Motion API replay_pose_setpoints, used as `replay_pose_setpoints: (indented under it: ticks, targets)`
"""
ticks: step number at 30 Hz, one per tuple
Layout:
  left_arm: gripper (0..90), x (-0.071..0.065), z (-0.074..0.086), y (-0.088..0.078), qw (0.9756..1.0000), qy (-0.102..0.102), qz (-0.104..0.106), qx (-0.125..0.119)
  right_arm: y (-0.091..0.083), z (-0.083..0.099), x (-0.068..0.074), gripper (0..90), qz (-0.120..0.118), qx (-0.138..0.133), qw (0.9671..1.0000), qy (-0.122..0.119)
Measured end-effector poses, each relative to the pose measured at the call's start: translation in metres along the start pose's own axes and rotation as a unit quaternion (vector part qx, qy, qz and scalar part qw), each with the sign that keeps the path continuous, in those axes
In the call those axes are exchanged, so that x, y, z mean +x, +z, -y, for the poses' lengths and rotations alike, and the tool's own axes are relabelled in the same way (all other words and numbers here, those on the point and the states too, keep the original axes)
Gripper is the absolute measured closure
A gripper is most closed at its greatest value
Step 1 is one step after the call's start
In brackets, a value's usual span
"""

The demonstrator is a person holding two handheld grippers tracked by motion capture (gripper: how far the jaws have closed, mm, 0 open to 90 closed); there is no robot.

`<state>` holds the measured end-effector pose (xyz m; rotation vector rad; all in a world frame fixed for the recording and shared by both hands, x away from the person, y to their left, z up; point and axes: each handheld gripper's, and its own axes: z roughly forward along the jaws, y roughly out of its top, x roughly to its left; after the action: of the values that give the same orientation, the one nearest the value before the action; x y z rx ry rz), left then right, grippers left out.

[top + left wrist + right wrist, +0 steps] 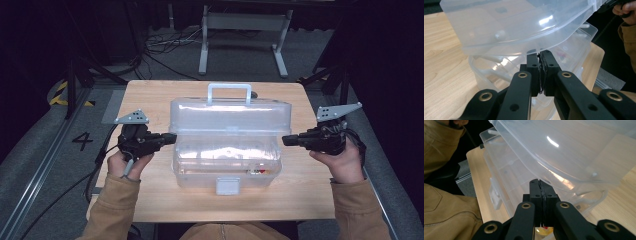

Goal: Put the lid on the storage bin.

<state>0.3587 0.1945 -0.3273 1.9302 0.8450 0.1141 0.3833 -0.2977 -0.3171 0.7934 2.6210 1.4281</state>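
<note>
Wooden table point(150, 200) bearing a clear plastic toolbox point(227, 165) with its lid point(230, 116) raised. Left gripper point(172, 138) and right gripper point(285, 140), both with jaws closed and empty, tips under the lid's 2 side edges. Hands held level, pointing inward.

A single black figure "4" point(82, 141) is marked on the grey floor point(50, 150), just off the left edge of the table point(150, 200). Nothing else around here carries readable writing; the clear plastic box point(230, 145) on the table bears no label that can be read.

Tan sleeves point(112, 205), black brass-riveted grippers, grey three-cornered plates point(133, 117).
</note>
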Motion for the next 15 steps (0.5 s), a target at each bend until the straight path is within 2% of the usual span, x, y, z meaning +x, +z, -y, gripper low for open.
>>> replay_pose_setpoints:
  ticks: [10, 15]
  targets:
    - [86.2, -0.0006, 0.0011, 0.0005, 0.9997, 0.004, 0.000, 0.026, 0.0010, 0.0002, -0.0002, 89.2, -0.005, 0.027, 0.9996, 0.006]
    - [84.4, 0.0021, 0.0020, 0.0019, 0.9992, -0.001, -0.002, 0.040, 0.0015, 0.0001, 0.0005, 89.4, -0.004, 0.040, 0.9992, 0.007]
